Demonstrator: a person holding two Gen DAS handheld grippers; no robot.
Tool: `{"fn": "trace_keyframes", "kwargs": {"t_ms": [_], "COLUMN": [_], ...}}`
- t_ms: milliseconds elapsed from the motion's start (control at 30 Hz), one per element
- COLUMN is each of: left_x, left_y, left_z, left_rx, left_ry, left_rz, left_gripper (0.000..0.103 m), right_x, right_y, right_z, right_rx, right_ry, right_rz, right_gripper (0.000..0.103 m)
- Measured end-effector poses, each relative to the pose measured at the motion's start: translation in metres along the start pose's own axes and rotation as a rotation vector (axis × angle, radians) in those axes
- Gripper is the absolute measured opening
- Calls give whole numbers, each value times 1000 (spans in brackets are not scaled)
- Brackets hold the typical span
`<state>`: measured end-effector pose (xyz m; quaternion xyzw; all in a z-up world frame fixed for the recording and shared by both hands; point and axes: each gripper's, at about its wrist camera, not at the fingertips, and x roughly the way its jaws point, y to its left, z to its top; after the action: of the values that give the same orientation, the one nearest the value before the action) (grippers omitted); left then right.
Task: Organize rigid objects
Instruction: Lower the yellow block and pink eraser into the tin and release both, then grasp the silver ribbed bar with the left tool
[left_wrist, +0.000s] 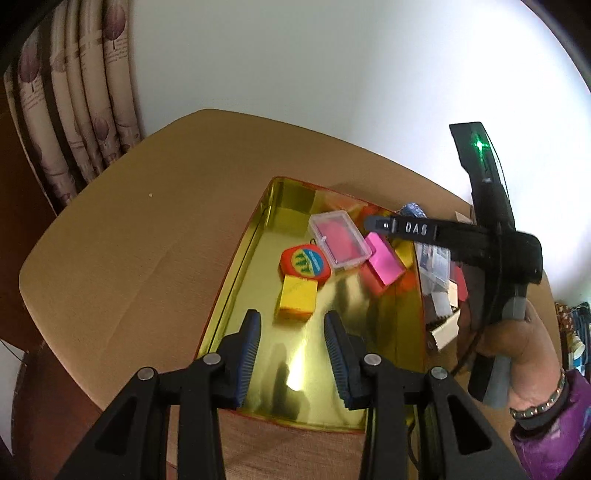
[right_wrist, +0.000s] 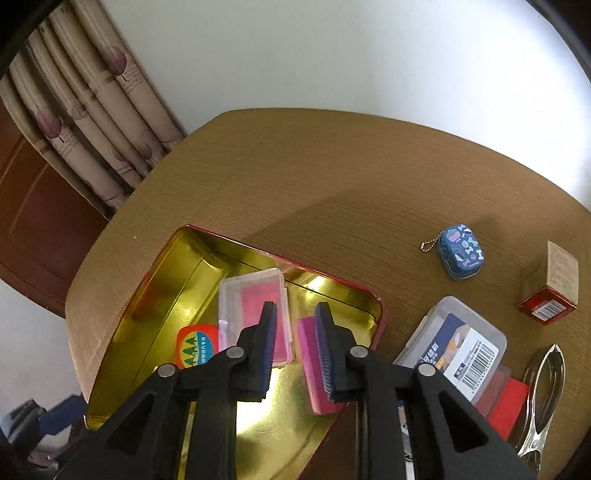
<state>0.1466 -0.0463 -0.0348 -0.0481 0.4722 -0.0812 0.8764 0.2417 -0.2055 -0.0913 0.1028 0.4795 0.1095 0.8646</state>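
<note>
Right wrist view alone shows the clear labelled box, blue pouch and metal clip, laid on the table at three o'clock of the gold tin. Left wrist view alone shows the yellow block inside the tin. The right gripper is held apart, empty, over the pink block. The left gripper is spread wide, empty.

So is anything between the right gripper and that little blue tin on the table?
Nothing visible. The right gripper, open and empty, hangs over the gold tray; the blue tin sits apart on bare table beyond the tray's far right corner.
</note>
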Motion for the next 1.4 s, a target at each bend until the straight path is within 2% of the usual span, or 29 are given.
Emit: {"fn": "trace_keyframes", "kwargs": {"t_ms": [133,233,300,400,533,633,700,767,867,967,1067,1133,1200,1267,1400], "left_x": [-11,-15,-17,-24,-26,-23,-19,-16,-8,2,25,37,52,59,75], "left_y": [2,-5,-18,-43,-78,-98,-113,-124,-147,-169,-188,-197,-206,-212,-222], "left_z": [-13,-18,-22,-32,-47,-62,-71,-77,-79,-71,-53,-46,-38,-32,-23], "left_rx": [-3,22,61,153,249,306,348,393,486,585,668,703,730,750,792], "left_ry": [-46,-72,-80,-94,-77,-50,-27,-14,13,26,115,143,217,231,245], "left_rz": [-30,-75,-105,-123,-137,-159,-170,-181,-202,-221,-292,-289,-298,-297,-243], "left_gripper": [36,36,36,36,36,36,36,36,36,36,36,36,37,37,37], "right_x": [-40,-86,-119,-150,-168,-172,-175,-178,-188,-188,-191,-197,-198,-197,-193], "right_y": [-12,-36,-53,-84,-137,-185,-204,-220,-223,-219,-215,-217,-219,-217,-215], "right_z": [-8,-24,-49,-94,-149,-179,-195,-205,-205,-204,-204,-208,-209,-208,-207], "right_rx": [3,16,-15,-28,16,81,111,164,186,165,173,189,197,194,184], "right_ry": [-109,-218,-291,-341,-323,-283,-279,-278,-333,-341,-375,-388,-397,-397,-397], "right_rz": [33,36,-39,-161,-322,-419,-454,-429,-381,-355,-320,-297,-276,-264,-245], "right_gripper": [24,31,40,45,47,47,49,50,65,64,67,68,69,70,70]}}
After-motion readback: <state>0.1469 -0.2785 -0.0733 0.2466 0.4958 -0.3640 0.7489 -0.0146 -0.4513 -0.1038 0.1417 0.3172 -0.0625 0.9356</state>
